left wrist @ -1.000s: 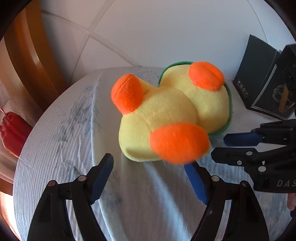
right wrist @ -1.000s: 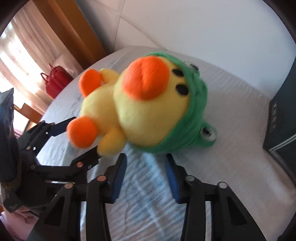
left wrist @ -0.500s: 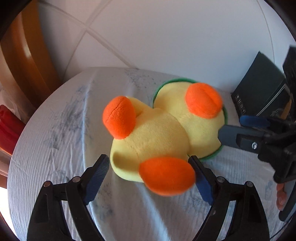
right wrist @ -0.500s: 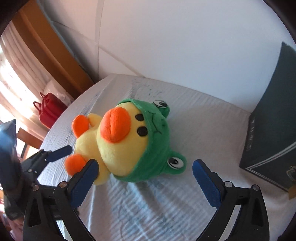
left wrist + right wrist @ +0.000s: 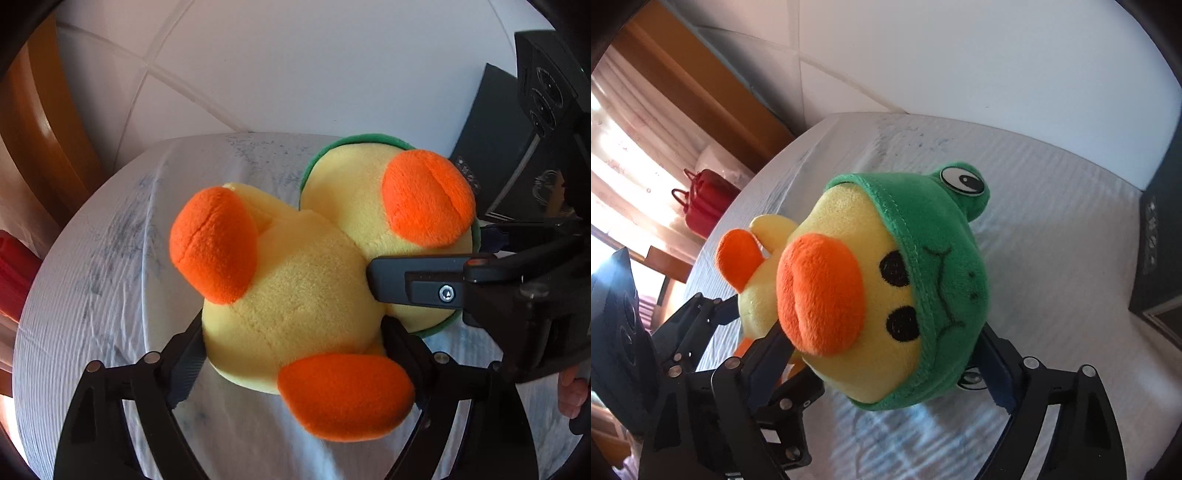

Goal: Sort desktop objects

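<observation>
1. While the plush duck (image 5: 295, 295) lies on the cloth-covered counter (image 5: 92, 277), the left hand-held gripper (image 5: 293, 341) straddles its body, jaws spread wide, having just opened further; whether the pads press cannot be told.
2. Across from it, the right hand-held gripper (image 5: 882, 354) brackets the duck's green-hooded head, jaws wide and just narrowing from their widest; contact is unclear too.
3. A black box (image 5: 1156, 258) stands near the right gripper's outer side.
4. Step in hand looks like a two-handed pickup; next, both pairs of jaws likely need to close evenly on the soft toy before lifting.
</observation>
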A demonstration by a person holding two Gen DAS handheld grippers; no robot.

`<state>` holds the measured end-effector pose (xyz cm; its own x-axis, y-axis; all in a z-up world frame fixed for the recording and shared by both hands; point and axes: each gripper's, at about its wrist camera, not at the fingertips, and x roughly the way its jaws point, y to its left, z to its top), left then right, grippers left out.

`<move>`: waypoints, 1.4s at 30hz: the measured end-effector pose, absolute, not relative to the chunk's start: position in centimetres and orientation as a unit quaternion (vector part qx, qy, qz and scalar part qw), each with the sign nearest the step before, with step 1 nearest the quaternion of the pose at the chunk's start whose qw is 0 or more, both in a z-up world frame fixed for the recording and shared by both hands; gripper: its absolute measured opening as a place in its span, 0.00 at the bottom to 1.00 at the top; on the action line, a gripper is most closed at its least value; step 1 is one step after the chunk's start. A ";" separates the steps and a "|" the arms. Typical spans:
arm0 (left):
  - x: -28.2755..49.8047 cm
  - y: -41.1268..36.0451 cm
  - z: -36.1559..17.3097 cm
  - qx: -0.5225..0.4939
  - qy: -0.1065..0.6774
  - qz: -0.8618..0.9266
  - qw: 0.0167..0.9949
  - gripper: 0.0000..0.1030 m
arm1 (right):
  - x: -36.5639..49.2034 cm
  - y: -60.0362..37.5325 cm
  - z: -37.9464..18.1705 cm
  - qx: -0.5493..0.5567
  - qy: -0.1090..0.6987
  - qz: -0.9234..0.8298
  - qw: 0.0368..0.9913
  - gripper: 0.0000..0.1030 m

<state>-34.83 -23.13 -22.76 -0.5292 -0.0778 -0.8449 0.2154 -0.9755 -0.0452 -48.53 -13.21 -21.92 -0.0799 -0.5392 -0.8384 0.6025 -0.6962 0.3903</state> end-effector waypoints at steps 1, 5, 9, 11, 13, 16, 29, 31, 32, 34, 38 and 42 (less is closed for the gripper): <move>-33.8 -22.5 -22.3 0.475 0.074 -0.873 0.080 0.85 | -47.5 -12.2 -21.6 0.556 0.023 -0.734 0.389 0.87; -28.2 -18.6 -19.7 0.460 0.055 -0.884 0.060 0.85 | -42.4 -7.4 -20.0 0.565 -0.009 -0.731 0.384 0.87; -21.8 -13.5 -18.9 0.467 0.046 -0.883 0.028 0.85 | -36.0 -2.4 -18.5 0.585 -0.017 -0.729 0.354 0.87; -18.4 -10.9 -18.9 0.482 0.048 -0.875 0.012 0.85 | -32.2 0.3 -18.6 0.607 -0.024 -0.720 0.336 0.87; -14.8 -8.5 -19.1 0.499 0.054 -0.865 -0.002 0.85 | -28.6 2.7 -19.1 0.627 -0.032 -0.710 0.318 0.87; -10.2 -5.5 -19.9 0.523 0.062 -0.850 -0.023 0.85 | -22.9 6.4 -19.9 0.646 -0.039 -0.703 0.295 0.87; 0.7 -1.6 -19.3 0.536 0.052 -0.842 0.039 0.86 | -12.4 14.1 -22.1 0.649 -0.015 -0.721 0.243 1.00; 1.3 -2.5 -18.3 0.520 0.076 -0.849 0.056 0.86 | -11.8 15.2 -20.9 0.635 -0.015 -0.733 0.242 1.00; 1.5 -2.8 -17.9 0.513 0.088 -0.851 0.071 0.86 | -11.7 15.8 -20.1 0.623 -0.019 -0.743 0.245 1.00; 1.6 -3.2 -17.3 0.494 0.116 -0.856 0.098 0.86 | -11.8 16.0 -17.9 0.584 -0.025 -0.774 0.243 1.00; 0.3 -2.8 -17.2 0.492 0.145 -0.852 0.108 0.86 | -11.9 16.5 -15.7 0.530 -0.035 -0.810 0.248 1.00; -1.8 -0.5 -19.0 0.507 0.077 -0.849 0.128 0.86 | -11.8 16.2 -17.7 0.566 -0.036 -0.790 0.233 1.00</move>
<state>-1.81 -0.52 -19.00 -0.4538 -0.1401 -0.8800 0.2959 -0.9552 -0.0005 -11.79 16.20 -17.74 -0.2506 -0.4084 -0.8777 0.3268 -0.8891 0.3204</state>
